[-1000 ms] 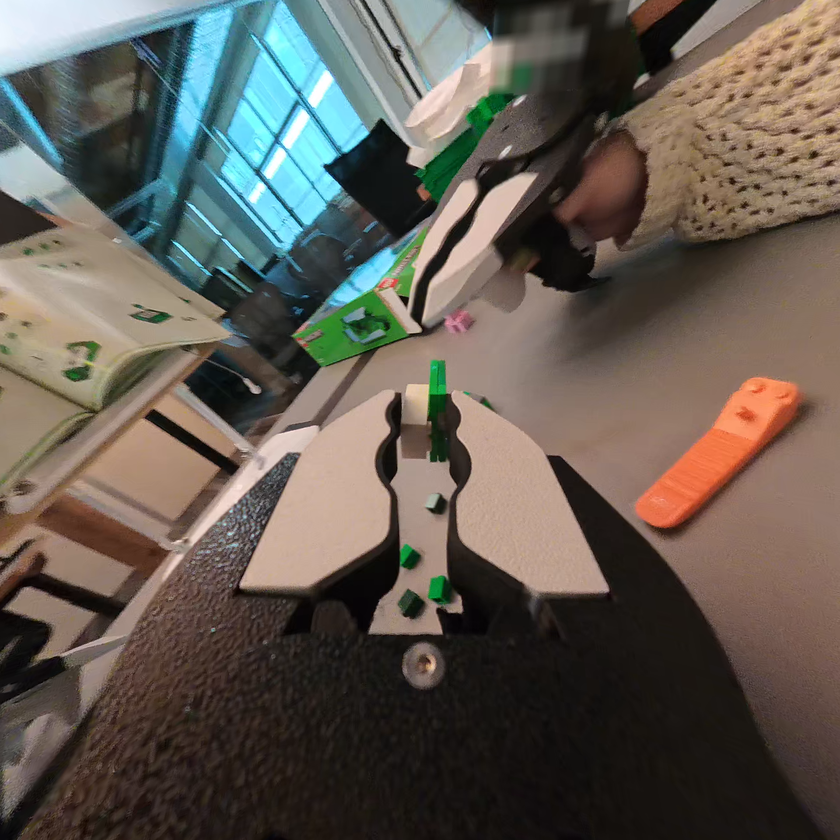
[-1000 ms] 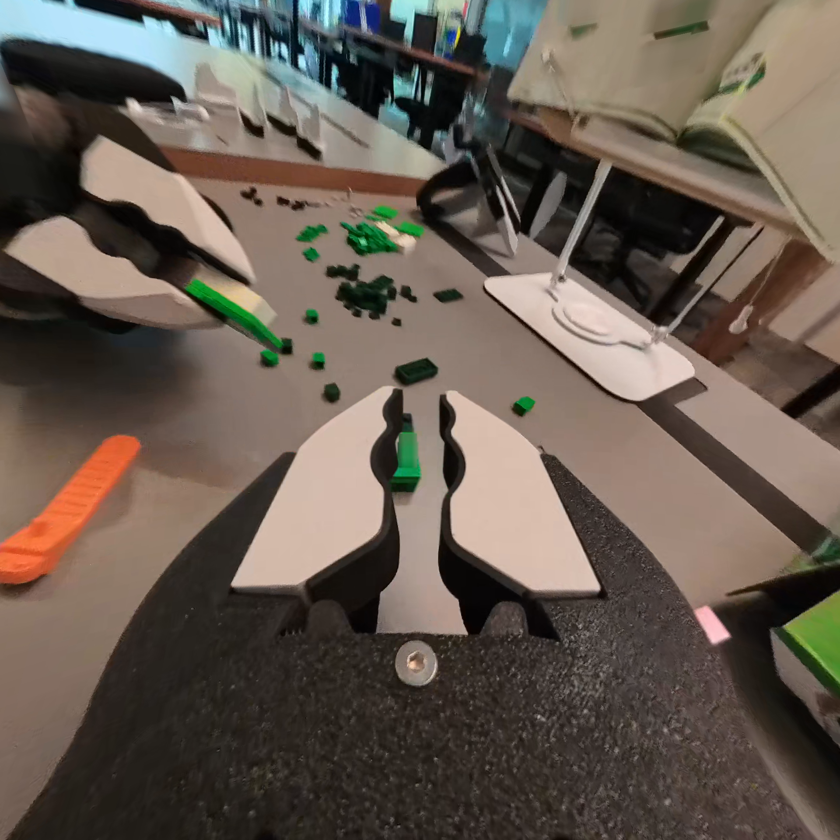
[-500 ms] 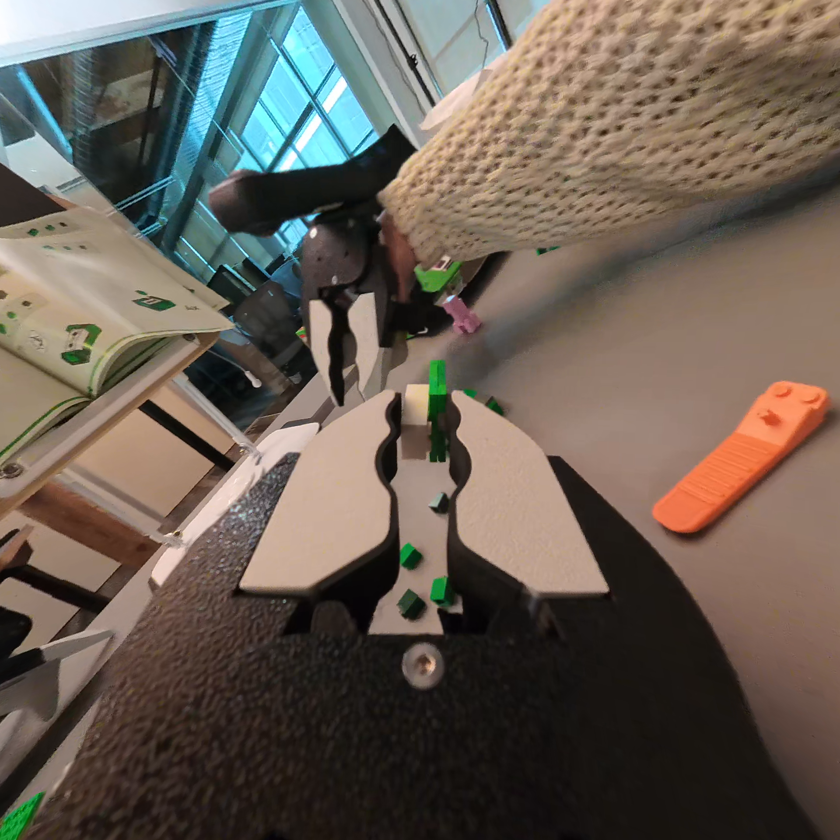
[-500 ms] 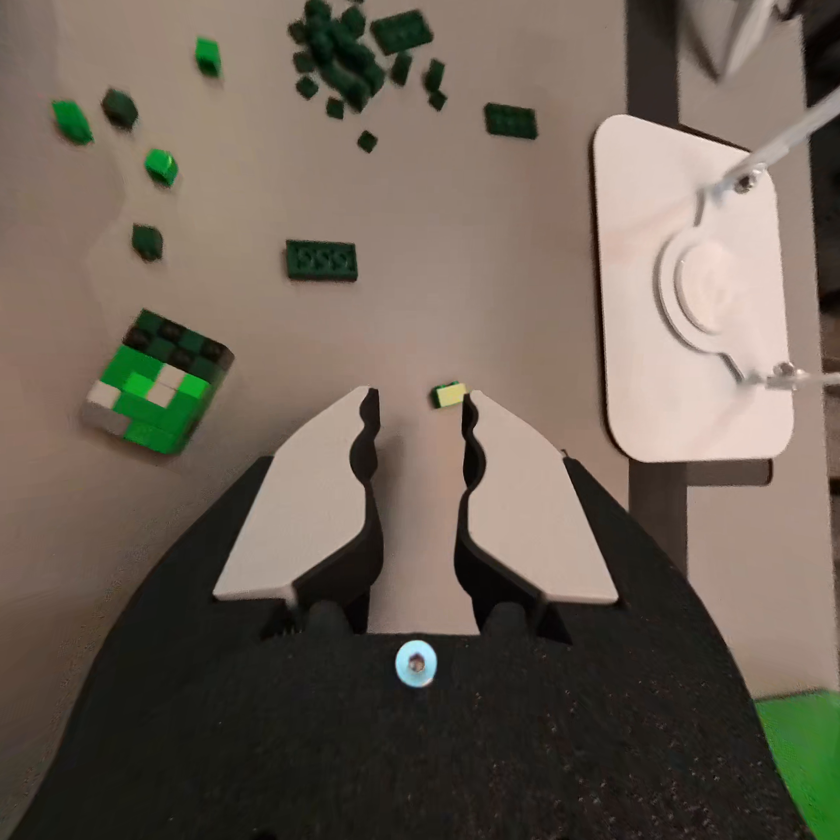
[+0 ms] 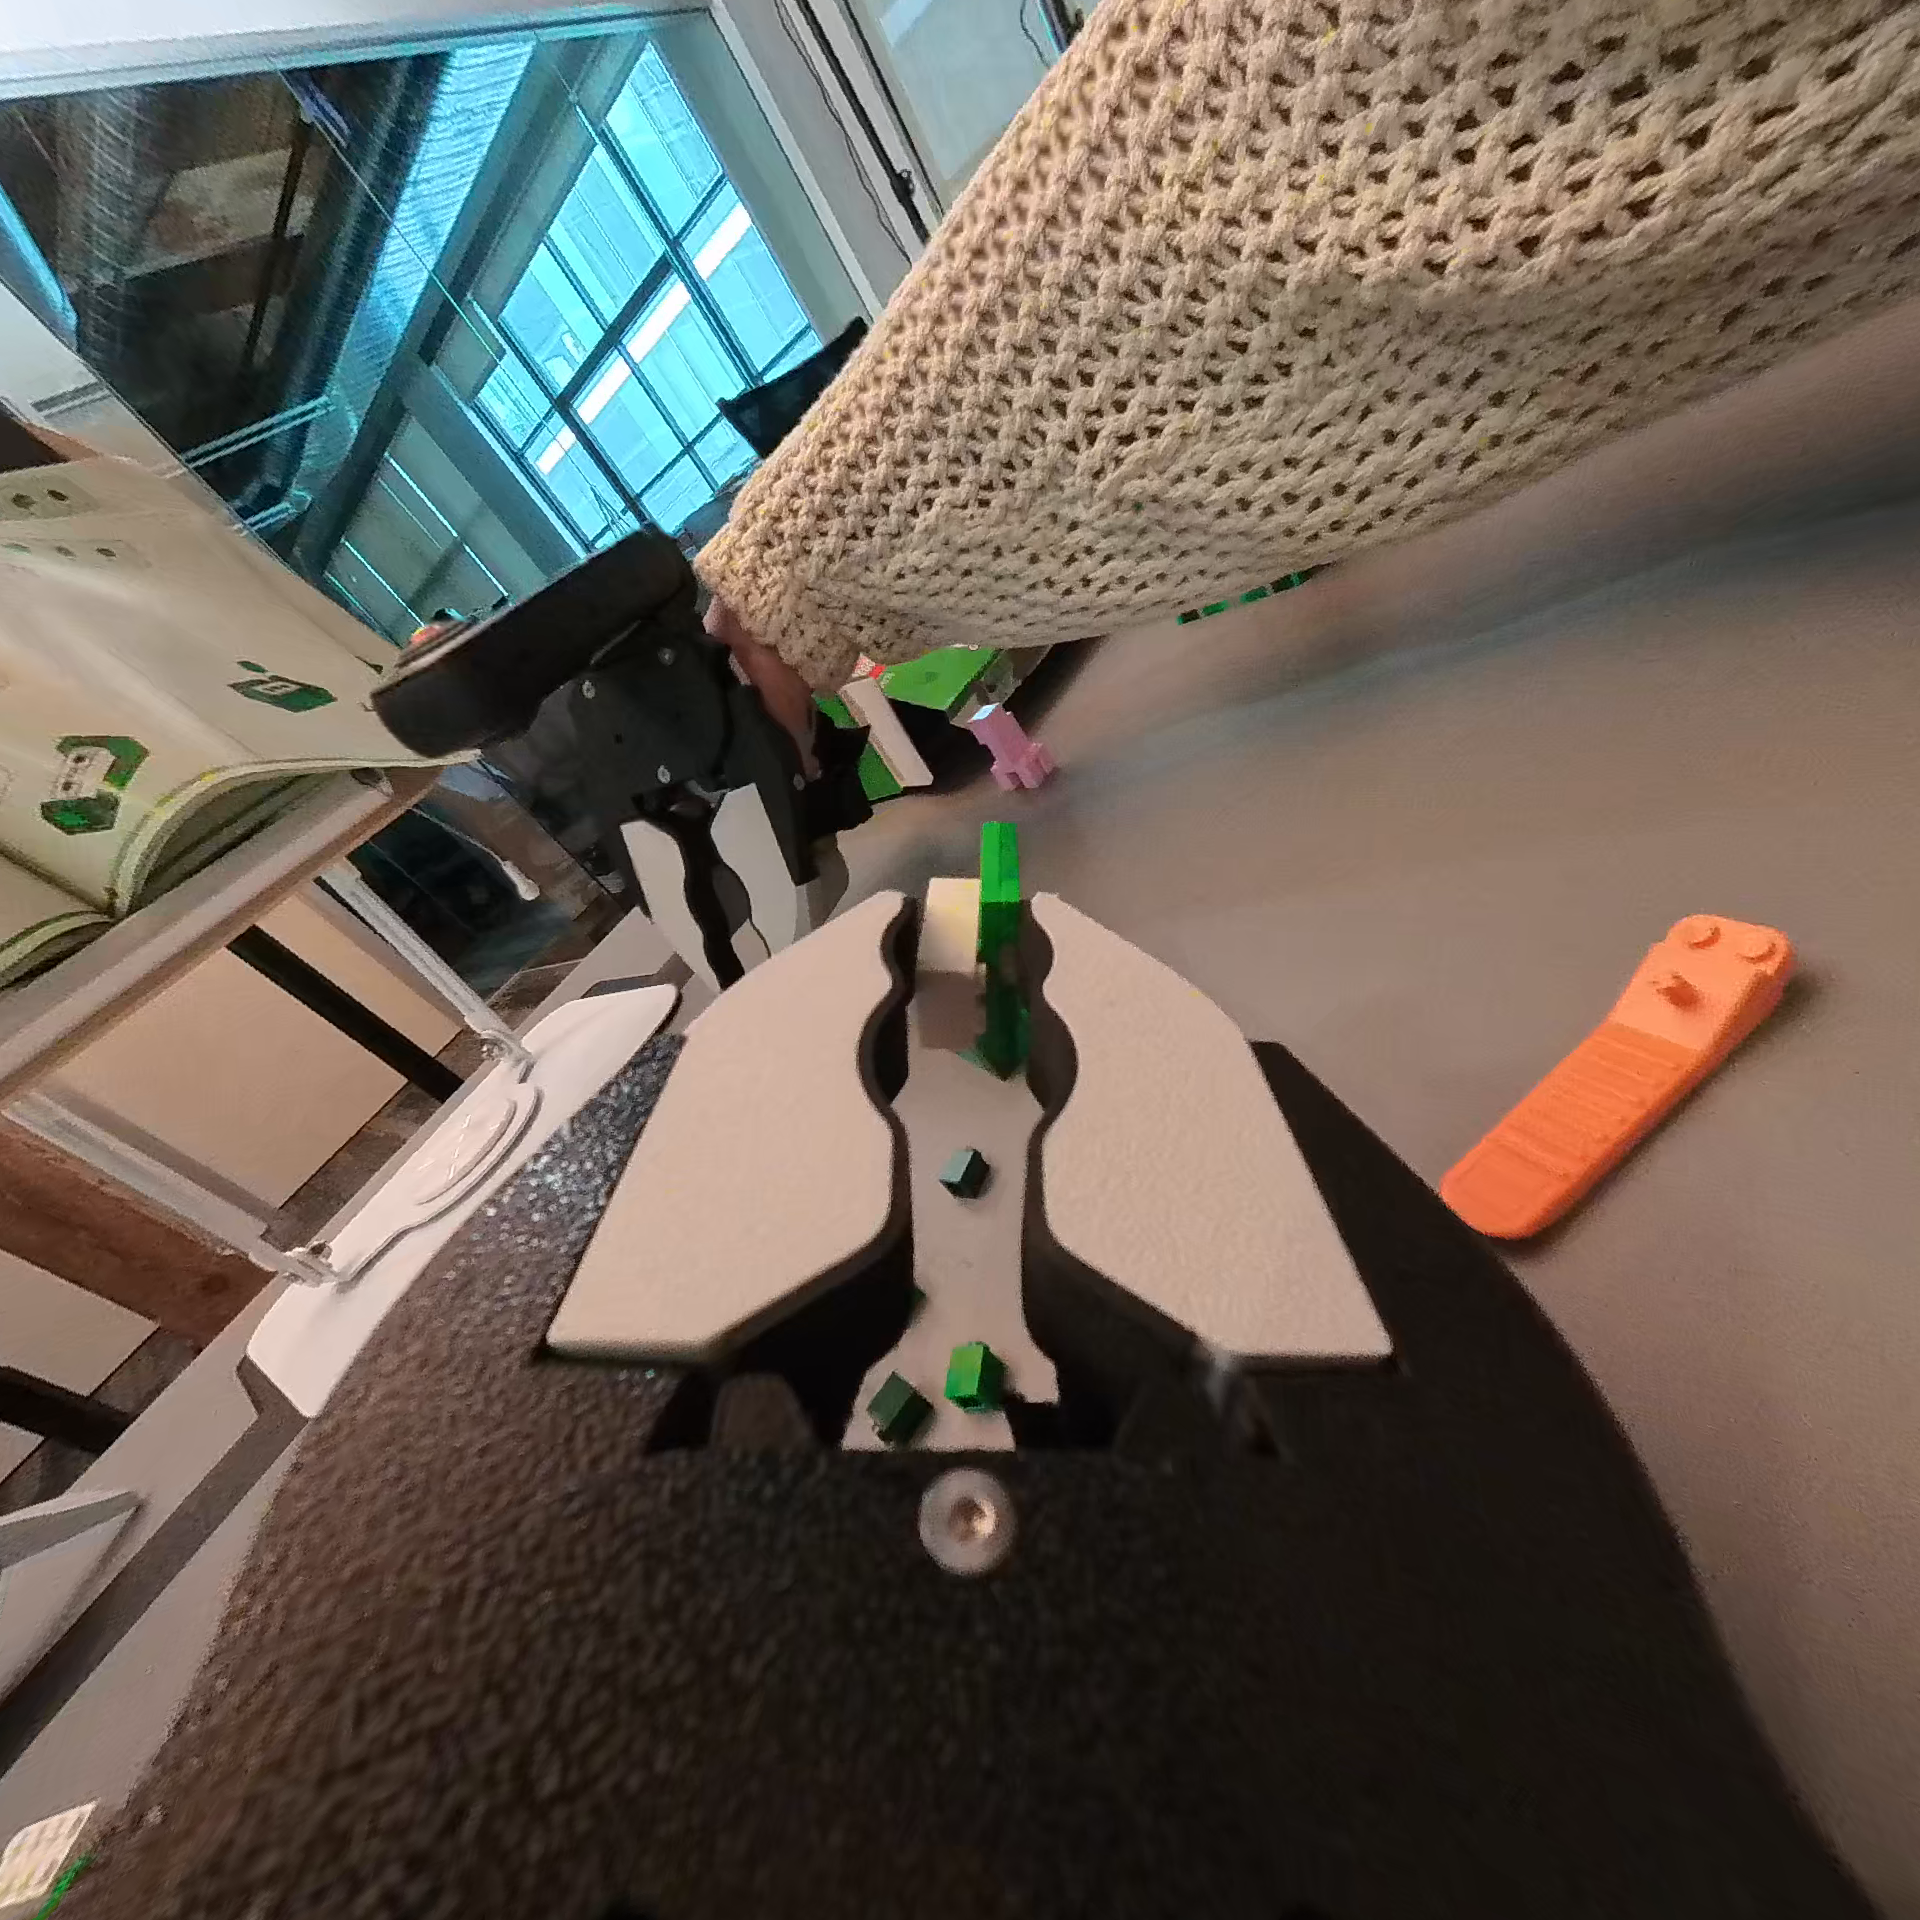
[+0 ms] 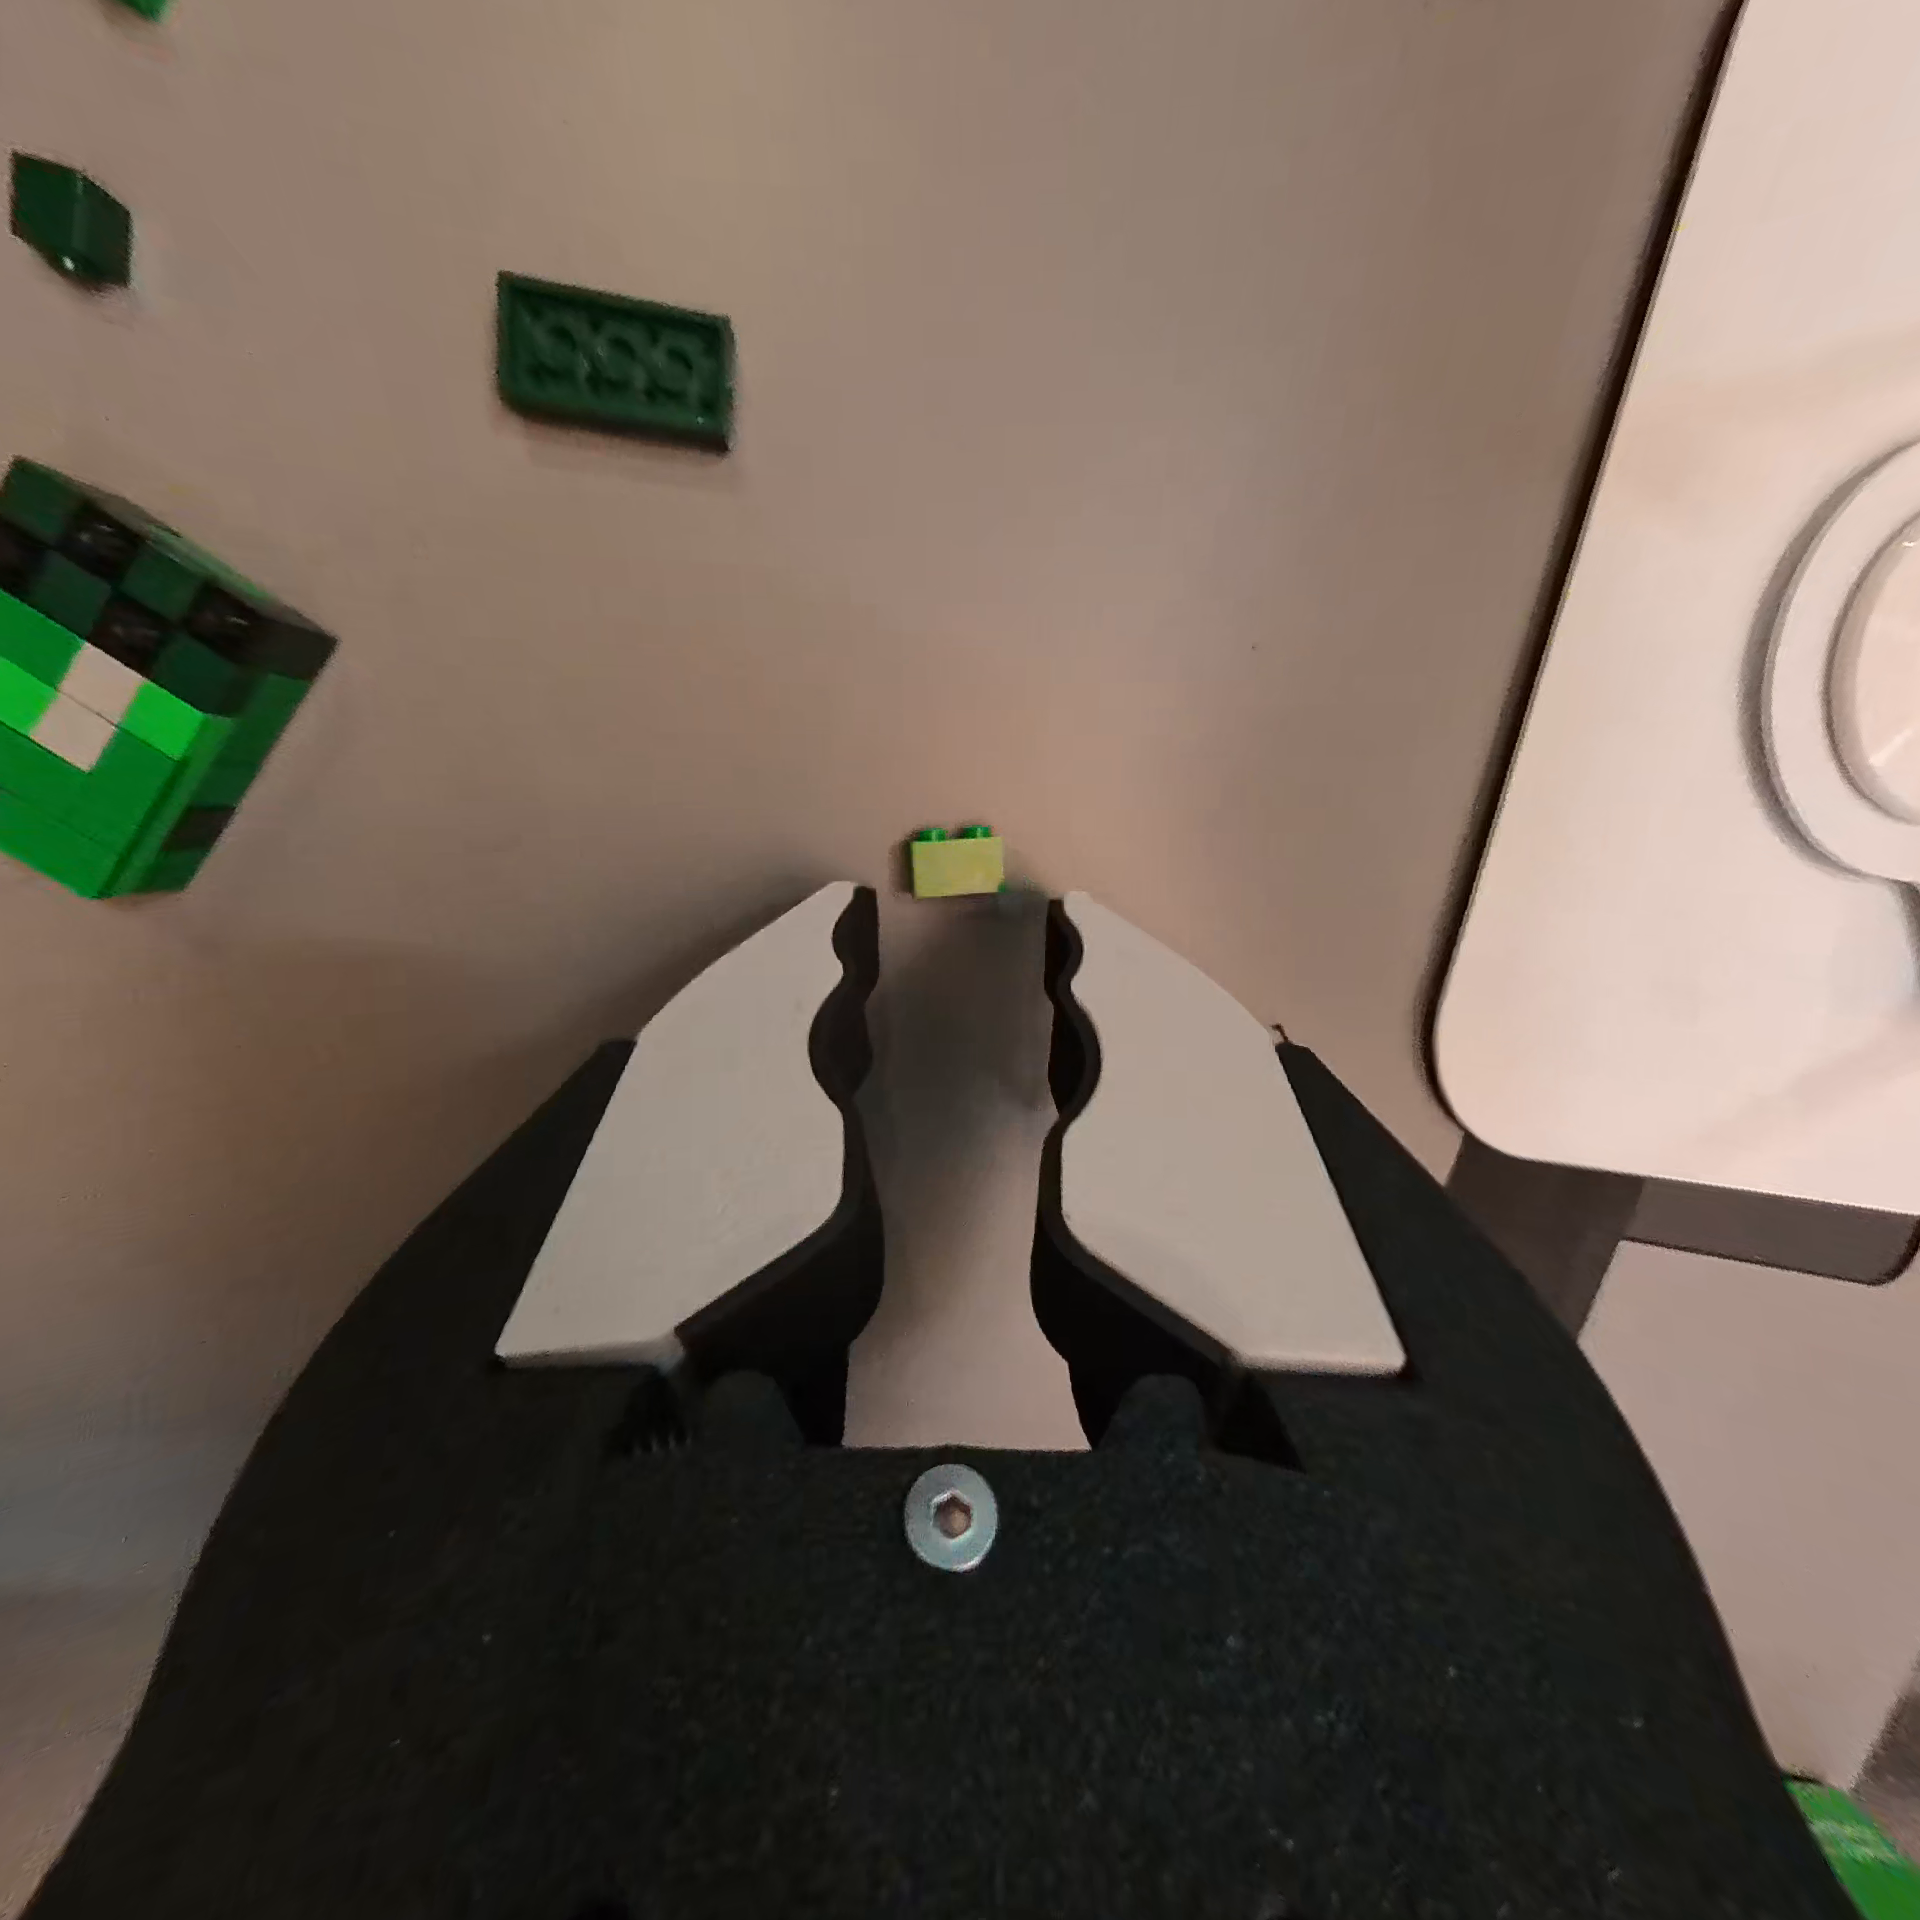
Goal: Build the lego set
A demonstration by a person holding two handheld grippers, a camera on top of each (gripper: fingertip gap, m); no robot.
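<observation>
The left gripper (image 5: 977, 925) is clamped on a small assembly (image 5: 977, 951), a white brick with a bright green plate pressed flat against its side; the plate sticks out past the fingertips. It is held above the grey surface (image 5: 1558, 727), where a few loose green bits (image 5: 964, 1172) show through the gap between the fingers. An orange brick separator (image 5: 1621, 1075) lies on the surface off to one side, well apart from the grip.

The right gripper (image 6: 961, 904) points steeply down at the surface, its fingers spread apart and holding nothing. A small yellow-green brick (image 6: 958, 860) with two bright green studs sits just beyond the tips, roughly centred on the gap and not touching either finger. Off to the side rests a built cube (image 6: 125, 696) of green, black and white bricks, and beyond it a dark green plate (image 6: 615, 362) lies flat. The white base of a stand (image 6: 1683, 644) lies close on the other side. A knitted cream sleeve (image 5: 1299, 332) reaches across above the left gripper.
</observation>
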